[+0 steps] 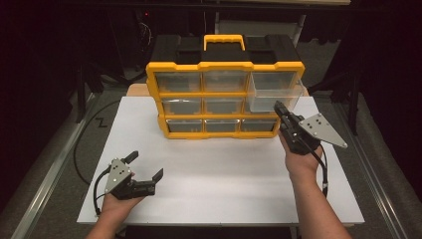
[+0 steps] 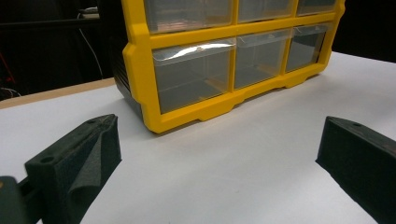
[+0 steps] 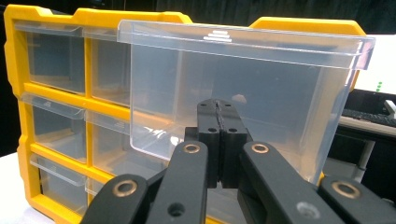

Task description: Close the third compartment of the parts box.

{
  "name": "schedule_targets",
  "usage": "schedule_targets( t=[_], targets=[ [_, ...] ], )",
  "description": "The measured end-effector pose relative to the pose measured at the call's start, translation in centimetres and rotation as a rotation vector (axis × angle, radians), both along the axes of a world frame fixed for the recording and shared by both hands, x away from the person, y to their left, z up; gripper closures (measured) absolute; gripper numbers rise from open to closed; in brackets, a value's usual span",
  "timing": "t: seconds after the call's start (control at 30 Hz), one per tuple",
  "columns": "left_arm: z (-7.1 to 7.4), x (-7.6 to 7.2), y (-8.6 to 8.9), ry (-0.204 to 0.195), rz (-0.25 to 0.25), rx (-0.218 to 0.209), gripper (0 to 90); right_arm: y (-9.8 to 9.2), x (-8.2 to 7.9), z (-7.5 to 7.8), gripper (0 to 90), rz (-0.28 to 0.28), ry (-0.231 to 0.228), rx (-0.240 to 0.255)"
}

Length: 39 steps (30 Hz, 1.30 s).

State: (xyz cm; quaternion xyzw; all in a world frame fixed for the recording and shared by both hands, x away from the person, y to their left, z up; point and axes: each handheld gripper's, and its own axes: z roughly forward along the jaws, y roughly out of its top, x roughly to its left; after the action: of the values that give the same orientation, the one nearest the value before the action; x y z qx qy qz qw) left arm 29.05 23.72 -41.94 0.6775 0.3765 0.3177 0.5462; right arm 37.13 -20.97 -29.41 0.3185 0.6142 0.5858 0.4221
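Right gripper (image 1: 279,107) jaws pressed together against pulled-out clear drawer (image 1: 271,97), yellow organizer (image 1: 174,67) beyond, left gripper (image 1: 145,165) wide, empty.

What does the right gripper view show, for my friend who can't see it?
The right gripper, its two black jaws pressed shut, points at the front of a clear plastic drawer pulled partway out of a yellow drawer cabinet. The other clear drawers to the left sit pushed in.
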Motion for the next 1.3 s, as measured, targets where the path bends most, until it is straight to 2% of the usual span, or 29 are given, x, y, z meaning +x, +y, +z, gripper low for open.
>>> schedule_targets(
  t=[0.33,0.97,1.3],
  targets=[
    [-0.1,0.0,-0.3,0.006,-0.025,0.017,0.3,0.2,0.5,0.2,90.0,-0.007,0.002,-0.010],
    [-0.1,0.0,-0.3,0.007,-0.024,0.009,0.3,0.9,1.7,1.4,90.0,-0.025,0.010,-0.035],
    [0.0,-0.1,-0.2,0.002,-0.028,0.006,0.3,1.2,3.0,1.9,90.0,-0.039,0.026,-0.044]
  ],
)
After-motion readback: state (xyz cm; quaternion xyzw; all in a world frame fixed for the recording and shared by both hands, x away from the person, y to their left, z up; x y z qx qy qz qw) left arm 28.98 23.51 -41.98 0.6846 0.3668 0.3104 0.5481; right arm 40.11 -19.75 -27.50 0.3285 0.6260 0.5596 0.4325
